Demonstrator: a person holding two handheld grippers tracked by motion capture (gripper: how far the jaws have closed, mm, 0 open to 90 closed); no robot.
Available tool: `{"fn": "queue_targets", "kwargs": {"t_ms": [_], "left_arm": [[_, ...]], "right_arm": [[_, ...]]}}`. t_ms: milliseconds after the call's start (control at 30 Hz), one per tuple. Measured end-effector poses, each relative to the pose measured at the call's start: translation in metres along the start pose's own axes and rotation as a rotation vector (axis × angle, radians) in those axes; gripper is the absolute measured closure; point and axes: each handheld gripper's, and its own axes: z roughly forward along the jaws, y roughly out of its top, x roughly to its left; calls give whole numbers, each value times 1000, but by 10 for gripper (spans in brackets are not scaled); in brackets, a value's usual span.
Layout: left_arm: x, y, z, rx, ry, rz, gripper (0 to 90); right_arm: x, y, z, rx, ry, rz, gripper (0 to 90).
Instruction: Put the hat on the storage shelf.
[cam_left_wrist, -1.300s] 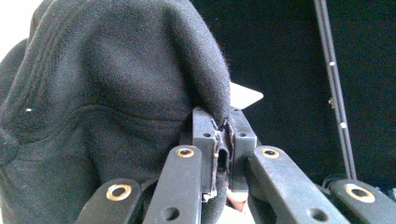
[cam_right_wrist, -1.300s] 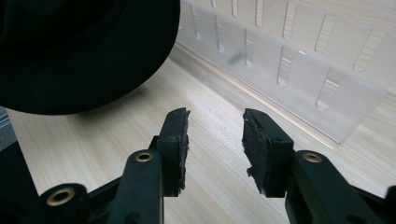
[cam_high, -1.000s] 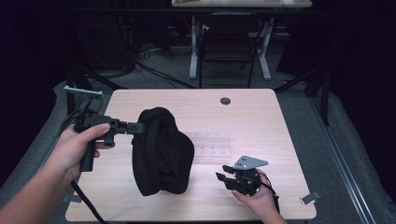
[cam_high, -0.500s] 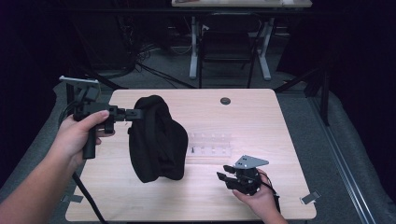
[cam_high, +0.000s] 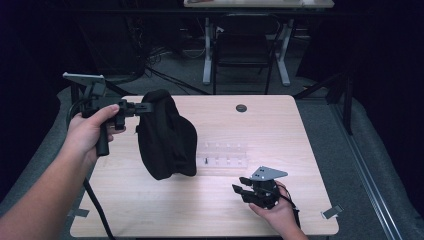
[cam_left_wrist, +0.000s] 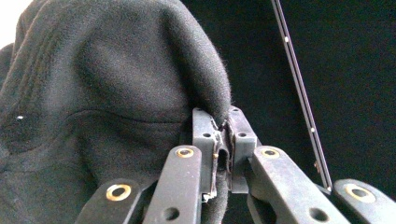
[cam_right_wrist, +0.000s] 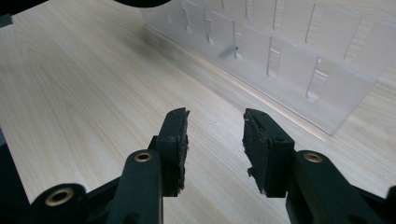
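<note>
Black fleece, a soft cloth bag (cam_high: 165, 137), hangs over the left part of the wooden table (cam_high: 300, 130), its lower end resting on the board. The left gripper (cam_high: 145, 107) pinches a fold at the bag's top edge, jaws pressed together on the fabric. Just right of the bag lies a clear plastic organizer tray (cam_high: 225, 154). The right gripper (cam_high: 241, 185) sits near the table's front edge, jaws apart with nothing between them, pointing toward the tray.
</note>
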Motion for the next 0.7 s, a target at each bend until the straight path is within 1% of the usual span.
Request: {"fn": "queue_targets", "kwargs": {"t_ms": [67,100,300,467,700], "left_arm": [[0,3,3,-13,0,-3,851],[0,5,3,-11,4,1,851],[-2,13,12,-29,16,-10,851],[-3,18,22,-26,25,-8,851],[-7,21,34,-16,59,3,852]], "right_arm": [[0,0,1,0,1,1,599],[0,0,1,0,1,1,599],[0,-1,2,-1,1,-2,599],[-1,-1,1,-2,-2,0,599],[-2,-1,1,0,-4,1,600]]}}
